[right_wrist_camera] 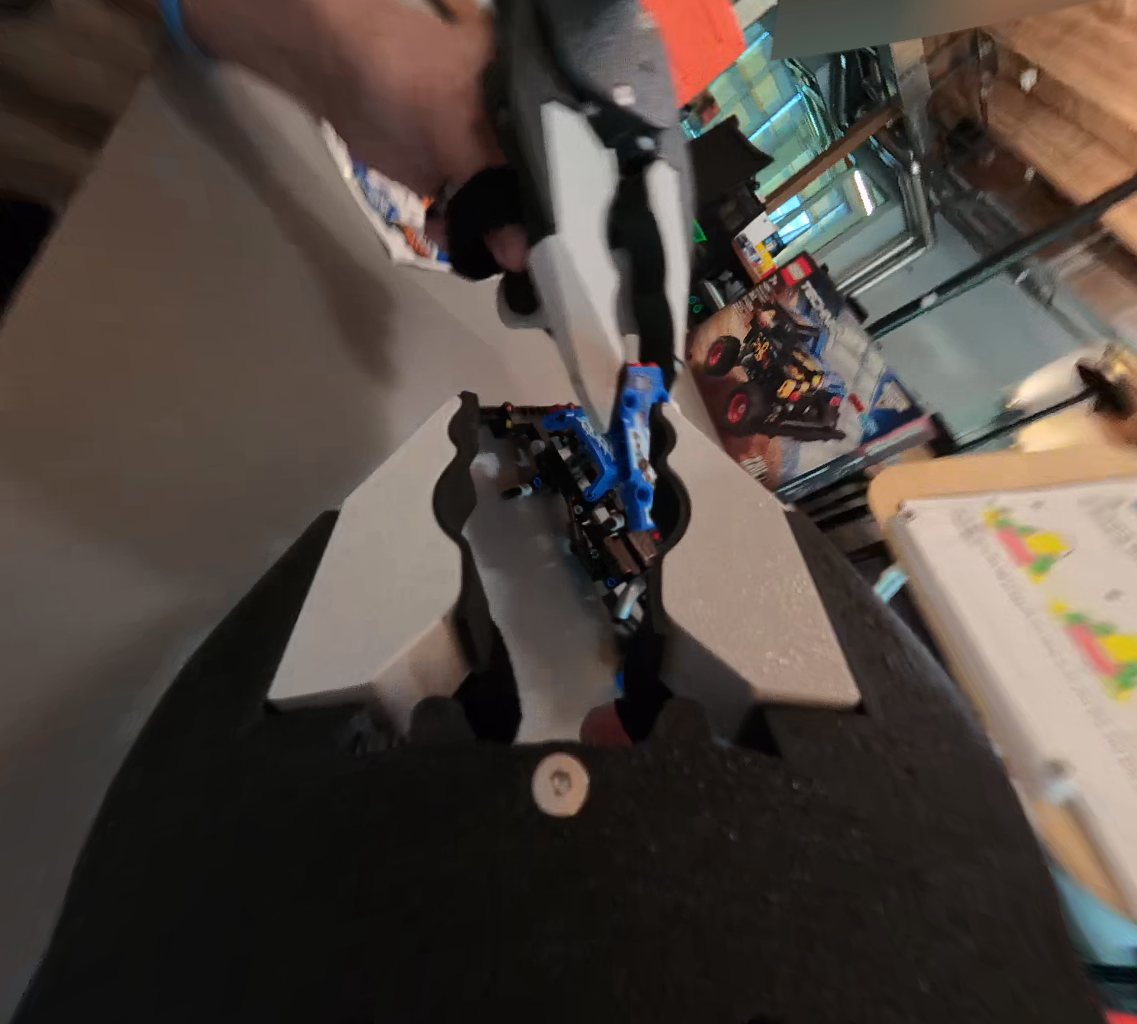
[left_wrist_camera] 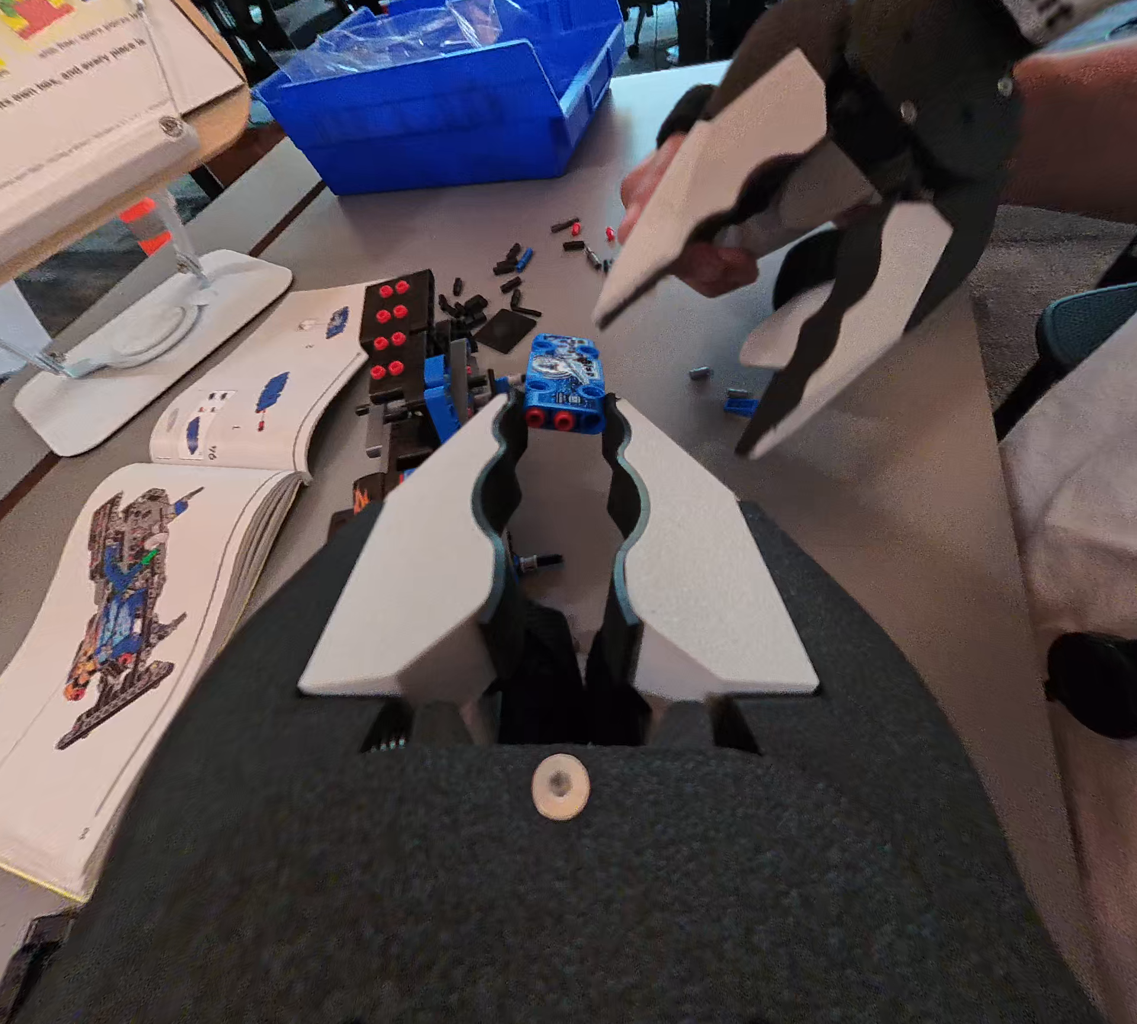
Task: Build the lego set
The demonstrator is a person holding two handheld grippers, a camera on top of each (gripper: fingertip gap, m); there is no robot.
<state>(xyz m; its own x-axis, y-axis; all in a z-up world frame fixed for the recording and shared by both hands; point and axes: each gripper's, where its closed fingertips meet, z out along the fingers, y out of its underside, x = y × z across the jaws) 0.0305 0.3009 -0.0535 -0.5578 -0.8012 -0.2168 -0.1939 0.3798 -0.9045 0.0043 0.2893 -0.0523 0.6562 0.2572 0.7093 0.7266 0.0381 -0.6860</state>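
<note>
Grey table [left_wrist_camera: 861,502] bearing blue bin [left_wrist_camera: 455,96], open booklet [left_wrist_camera: 184,502], loose pins [left_wrist_camera: 492,293]

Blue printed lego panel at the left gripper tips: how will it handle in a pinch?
The blue panel looks like rigid plastic, so probably stiff and light. Its glossy printed face may slip. It seems held only at its end by the left gripper, so it could pivot.

Blue panel [left_wrist_camera: 563,379] showing white-and-silver printed graphic, two red pins at near end. Black block [left_wrist_camera: 394,327] carrying eight red studs in pairs. Part-built model [left_wrist_camera: 424,410] mixing black, blue, grey, orange flame mark low down. Loose pins [left_wrist_camera: 492,293] lying mostly black, few red, one blue. Bin [left_wrist_camera: 455,90] showing solid blue. Counter [left_wrist_camera: 861,502] showing plain grey. Left gripper [left_wrist_camera: 563,410] showing pale grey fingers [left_wrist_camera: 689,551], black wavy inner edges. Right gripper [left_wrist_camera: 677,379] showing same colours. Open booklet [left_wrist_camera: 123,625] showing white pages, multicoloured model print.
</note>
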